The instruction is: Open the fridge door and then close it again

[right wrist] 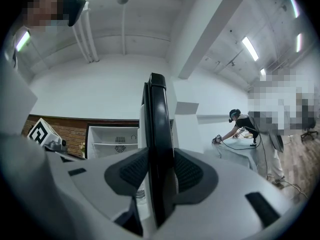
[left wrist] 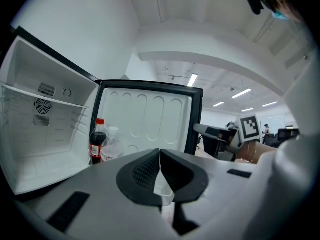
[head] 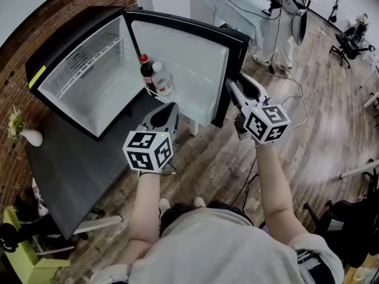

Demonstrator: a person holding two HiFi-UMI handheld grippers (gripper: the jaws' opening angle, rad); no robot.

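Observation:
A small black fridge (head: 77, 70) with a white inside stands on a dark table, its door (head: 183, 64) swung wide open. The door shelf holds a cola bottle (left wrist: 97, 141) and a clear bottle (left wrist: 112, 144). My right gripper (head: 234, 84) is shut on the door's free edge; in the right gripper view the black door edge (right wrist: 157, 114) runs upright between the pads, right gripper (right wrist: 159, 169) clamped on it. My left gripper (head: 166, 108) hovers in front of the door's inner face, left gripper (left wrist: 160, 156) shut with nothing in it.
The dark table (head: 65, 176) carries a white vase (head: 29, 138) at its left end. A person (head: 278, 16) works at a white-covered table at the back. An office chair (head: 349, 43) stands at the far right, and cables (head: 249, 182) lie on the wooden floor.

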